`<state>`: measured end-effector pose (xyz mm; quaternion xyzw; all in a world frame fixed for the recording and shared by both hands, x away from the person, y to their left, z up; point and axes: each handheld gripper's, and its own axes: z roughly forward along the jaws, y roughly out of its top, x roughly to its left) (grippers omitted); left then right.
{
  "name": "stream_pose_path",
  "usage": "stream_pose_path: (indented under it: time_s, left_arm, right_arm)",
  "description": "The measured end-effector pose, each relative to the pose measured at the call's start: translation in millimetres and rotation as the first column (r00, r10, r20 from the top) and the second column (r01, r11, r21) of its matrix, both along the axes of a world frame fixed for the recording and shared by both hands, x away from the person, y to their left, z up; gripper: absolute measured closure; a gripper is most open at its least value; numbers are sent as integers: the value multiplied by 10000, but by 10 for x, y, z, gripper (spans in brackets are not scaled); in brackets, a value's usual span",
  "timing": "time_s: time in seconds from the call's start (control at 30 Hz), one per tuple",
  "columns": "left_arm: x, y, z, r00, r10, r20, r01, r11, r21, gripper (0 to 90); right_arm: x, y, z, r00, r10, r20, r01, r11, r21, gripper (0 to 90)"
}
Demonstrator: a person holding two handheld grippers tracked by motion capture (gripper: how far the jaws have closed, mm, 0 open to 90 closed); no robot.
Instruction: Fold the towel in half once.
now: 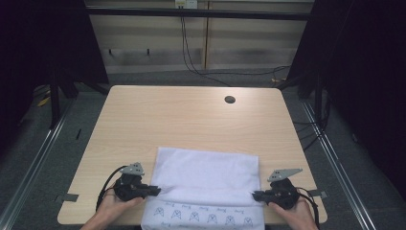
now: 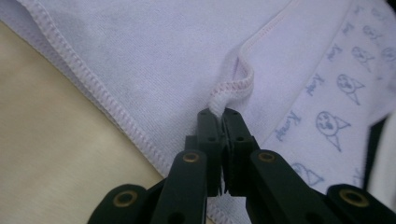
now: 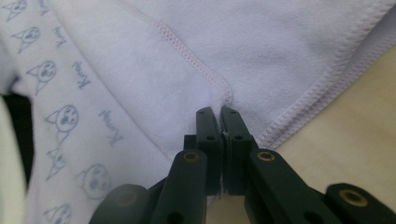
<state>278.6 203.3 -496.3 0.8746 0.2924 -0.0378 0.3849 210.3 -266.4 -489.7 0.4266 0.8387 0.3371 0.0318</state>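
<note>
Both the left hand-held gripper (image 1: 156, 191) and right hand-held gripper (image 1: 256, 195) pinch the pale lilac terry towel's (image 1: 206, 175) folded hem; lower both evenly, keeping edges aligned.

Hidden and cut-off parts around the towel

The towel's (image 1: 207, 179) near printed end runs off the bottom edge of the high view, past the table (image 1: 143, 120) edge; the small printed words beside the cat-like faces are too small there to read; in the left gripper view the hem pinched by the left gripper (image 2: 218, 114) disappears between the jaws; in the right gripper view the cloth inside the right gripper (image 3: 219, 112) is likewise hidden, and the lower left corner is blurred.
</note>
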Motion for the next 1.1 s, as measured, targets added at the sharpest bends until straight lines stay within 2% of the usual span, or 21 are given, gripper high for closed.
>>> stream_pose_path:
  time_s: [0.03,0.07,0.13,0.17,0.2,0.23,0.3,0.37,0.43,0.5,0.53,0.57,0.6,0.7,0.73,0.9,0.93,1.0,1.03,1.07,1.1]
  left_arm:
    - [0,0,0,10000,0,0,0,10000,0,878]
    - [110,-45,-2,9991,350,241,-352,9993,78,878]
    - [237,-80,-7,9978,477,457,-483,9987,133,879]
    - [237,-80,-7,9978,477,457,-483,9987,133,879]
    - [312,-84,-16,9969,648,445,-652,9979,57,879]
    - [461,-87,-32,9954,886,370,-884,9961,-78,880]
    - [530,-85,-47,9937,1070,333,-1064,9941,-193,880]
    - [732,-87,-63,9890,1445,318,-1435,9892,-304,880]
    - [794,-92,-63,9877,1522,358,-1513,9881,-273,879]
    - [902,-108,-57,9850,1670,425,-1665,9859,-157,879]
    - [990,-123,-62,9810,1848,593,-1844,9828,-133,879]
    - [990,-123,-62,9810,1848,593,-1844,9828,-133,879]
    - [1075,-131,-71,9772,1998,716,-1993,9798,-145,879]
    - [1158,-140,-76,9733,2183,703,-2177,9759,-160,879]
    - [1230,-150,-82,9680,2388,775,-2380,9711,-187,878]
    - [1373,-185,-90,9591,2677,925,-2669,9635,-207,878]
    - [1476,-201,-82,9575,2695,1022,-2706,9627,-32,878]
    - [1572,-234,-89,9472,2984,1172,-3001,9539,-34,878]
    - [1572,-234,-89,9472,2984,1172,-3001,9539,-34,878]
    - [1656,-256,-109,9369,3210,1387,-3225,9465,-121,877]
    - [1656,-256,-109,9369,3210,1387,-3225,9465,-121,877]
  right_arm:
    - [0,0,0,10000,0,0,0,10000,0,879]
    - [155,-5,-5,9997,-124,193,127,9998,-141,879]
    - [323,-9,-16,9982,-414,428,425,9988,-247,880]
    - [323,-9,-16,9982,-414,428,425,9988,-247,880]
    - [513,-13,-20,9967,-620,522,639,9974,-342,880]
    - [602,-9,-26,9949,-738,684,768,9961,-429,880]
    - [691,-8,-28,9943,-820,684,851,9954,-440,880]
    - [936,-11,-34,9922,-1045,682,1079,9930,-481,880]
    - [1006,-9,-38,9909,-1149,704,1182,9919,-456,880]
    - [1175,12,-39,9890,-1282,743,1324,9897,-549,879]
    - [1226,16,-36,9888,-1284,764,1333,9891,-632,879]
    - [1226,16,-36,9888,-1284,764,1333,9891,-632,879]
    - [1321,15,-41,9872,-1361,827,1416,9878,-652,879]
    - [1414,13,-42,9853,-1509,799,1562,9857,-640,879]
    - [1513,3,-49,9831,-1636,828,1691,9834,-651,879]
    - [1712,-6,-60,9785,-1913,773,1956,9793,-520,879]
    - [1812,-1,-68,9751,-2015,921,2070,9768,-545,879]
    - [1902,7,-74,9700,-2214,1004,2278,9721,-567,878]
    - [1902,7,-74,9700,-2214,1004,2278,9721,-567,878]
    - [1981,8,-90,9606,-2566,1071,2622,9641,-417,878]
    - [2015,6,-101,9556,-2716,1144,2768,9604,-328,878]
